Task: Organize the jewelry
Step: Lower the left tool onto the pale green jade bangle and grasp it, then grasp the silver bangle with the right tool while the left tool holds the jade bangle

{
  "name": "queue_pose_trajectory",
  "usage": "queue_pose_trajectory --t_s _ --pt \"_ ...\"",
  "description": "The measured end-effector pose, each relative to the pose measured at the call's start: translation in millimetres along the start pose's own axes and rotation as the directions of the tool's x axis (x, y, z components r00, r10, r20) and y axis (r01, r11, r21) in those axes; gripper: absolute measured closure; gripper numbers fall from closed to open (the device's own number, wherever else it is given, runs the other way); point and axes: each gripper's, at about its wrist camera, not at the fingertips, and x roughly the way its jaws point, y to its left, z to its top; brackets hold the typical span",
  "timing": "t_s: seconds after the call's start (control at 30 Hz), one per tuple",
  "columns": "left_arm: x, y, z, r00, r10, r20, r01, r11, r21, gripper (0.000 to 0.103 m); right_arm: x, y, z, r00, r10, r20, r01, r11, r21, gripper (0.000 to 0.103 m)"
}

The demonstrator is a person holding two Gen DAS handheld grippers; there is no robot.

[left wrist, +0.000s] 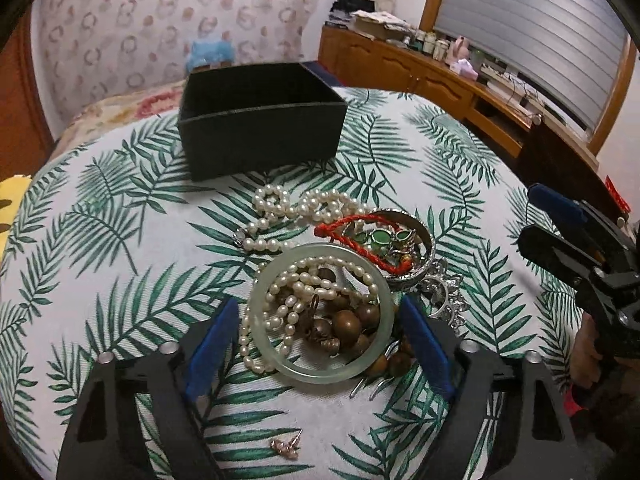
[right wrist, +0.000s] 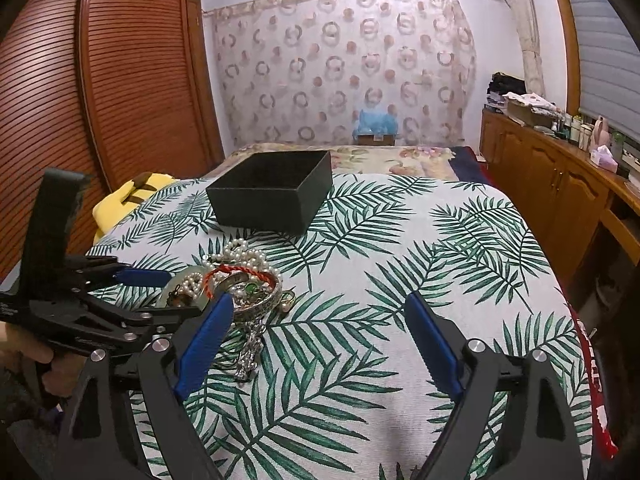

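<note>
A pile of jewelry lies on the leaf-print cloth. On top sits a pale jade bangle, ringing pearls and brown wooden beads. My left gripper straddles the bangle, with a blue pad close on each side and a narrow gap still showing; it is open. Behind the bangle are a pearl necklace, a red cord and a silver bangle holding green stones. An empty black box stands farther back. My right gripper hovers open over bare cloth, right of the pile.
A small pearl stud lies alone on the cloth near the camera. Silver pieces sit at the pile's right. A bed lies behind the table, wooden cabinets at right, a slatted wardrobe at left.
</note>
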Motion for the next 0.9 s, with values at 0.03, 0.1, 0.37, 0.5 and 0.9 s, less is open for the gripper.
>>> queue_pose_trajectory --t_s 0.03,0.1,0.37,0.5,0.9 --pt "0.7 1.0 -0.3 1.0 -0.005 -0.001 0.005 1.0 -0.002 0.03 0.4 0.6 0.2 1.0 0.001 -0.003 -0.001 1.0 -0.004 0.014" --pt "0.4 1.7 -0.4 1.0 -0.01 0.001 0.01 1.0 -0.004 0.034 1.3 1.5 1.3 1.0 0.005 -0.008 -0.005 1.0 -0.011 0.014" --pt "-14.2 4.0 -1.4 0.999 0.006 0.045 -0.006 1.0 -0.008 0.034 10.5 6.3 4.6 0.999 0.025 -0.04 -0.027 0.999 -0.041 0.019" --pt "-29.1 7.8 -0.7 0.996 0.018 0.086 -0.017 1.0 -0.019 0.034 22.7 12.5 6.8 0.995 0.061 -0.085 -0.067 0.995 -0.075 0.021" --pt "-48.4 23.1 -7.3 0.988 0.068 0.141 -0.061 0.997 -0.053 0.034 64.5 37.7 14.1 0.964 0.149 -0.221 -0.184 0.972 -0.147 0.029"
